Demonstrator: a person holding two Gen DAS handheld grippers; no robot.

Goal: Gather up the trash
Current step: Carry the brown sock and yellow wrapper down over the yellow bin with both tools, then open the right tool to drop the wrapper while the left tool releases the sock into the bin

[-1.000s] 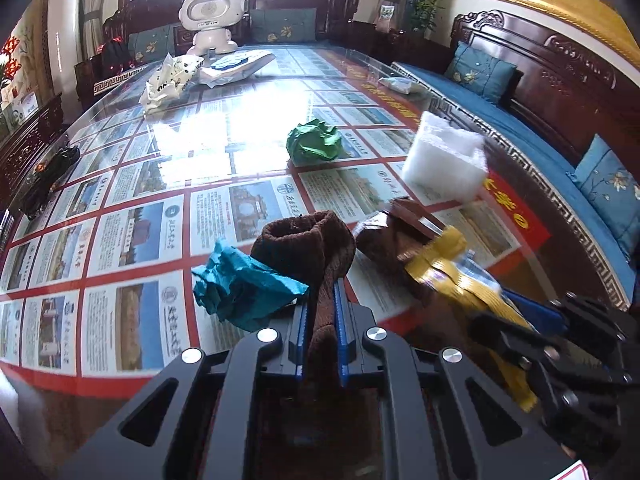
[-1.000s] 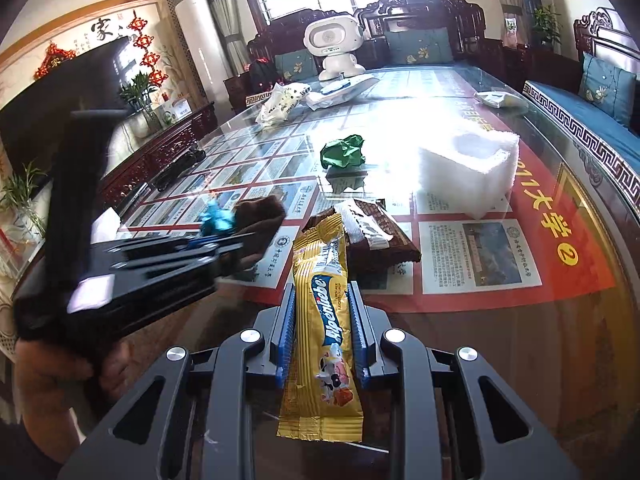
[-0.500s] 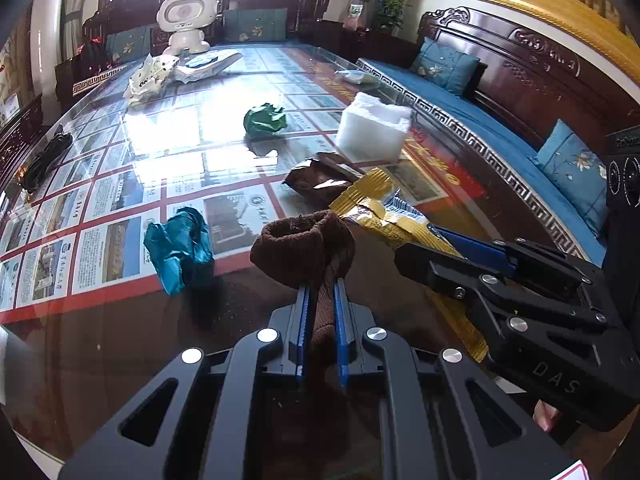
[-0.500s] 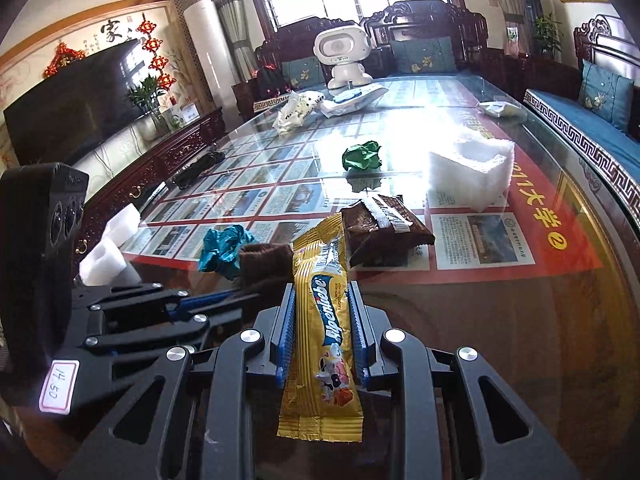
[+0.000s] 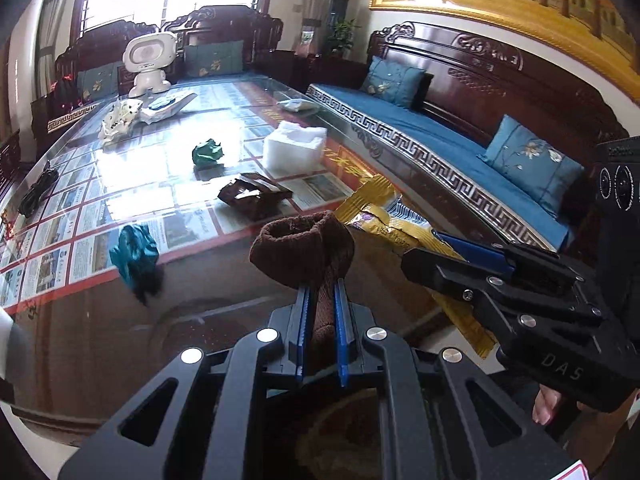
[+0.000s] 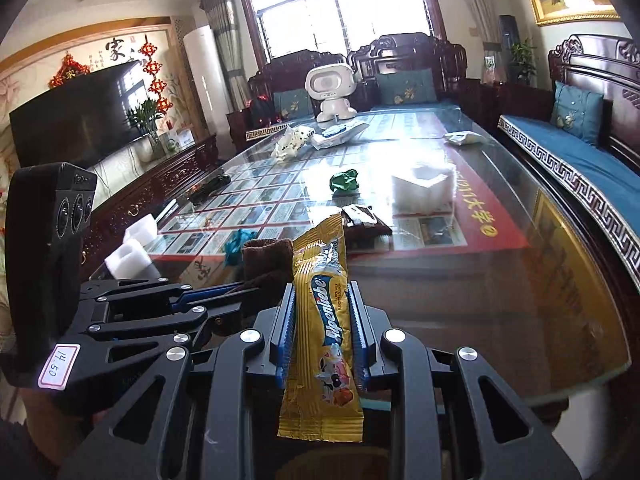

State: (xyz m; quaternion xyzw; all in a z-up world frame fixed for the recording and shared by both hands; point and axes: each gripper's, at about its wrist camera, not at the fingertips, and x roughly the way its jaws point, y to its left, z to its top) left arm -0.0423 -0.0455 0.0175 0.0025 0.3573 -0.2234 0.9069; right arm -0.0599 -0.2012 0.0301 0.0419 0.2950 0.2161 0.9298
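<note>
At the bottom centre of each wrist view, the left gripper (image 5: 320,312) is clamped on a brown sock (image 5: 308,248) and the right gripper (image 6: 320,324) on a yellow candy wrapper (image 6: 322,320), both lifted clear of the glass table (image 6: 520,300). This looks like the carry-away step; next comes finding a bin, none visible. Farther up mid-frame, a teal wad (image 5: 134,252), brown wrapper (image 5: 254,196) and green wad (image 5: 207,153) remain.

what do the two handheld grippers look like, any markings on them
Both are matte black plastic frames with cut-out slots, silver round bolt heads and blue ribbed jaws. The right gripper has "DAS" embossed on its side. The left gripper carries a white sticker handwritten "14.50" and a black block with round lenses. No cables or sleeves show.
</note>
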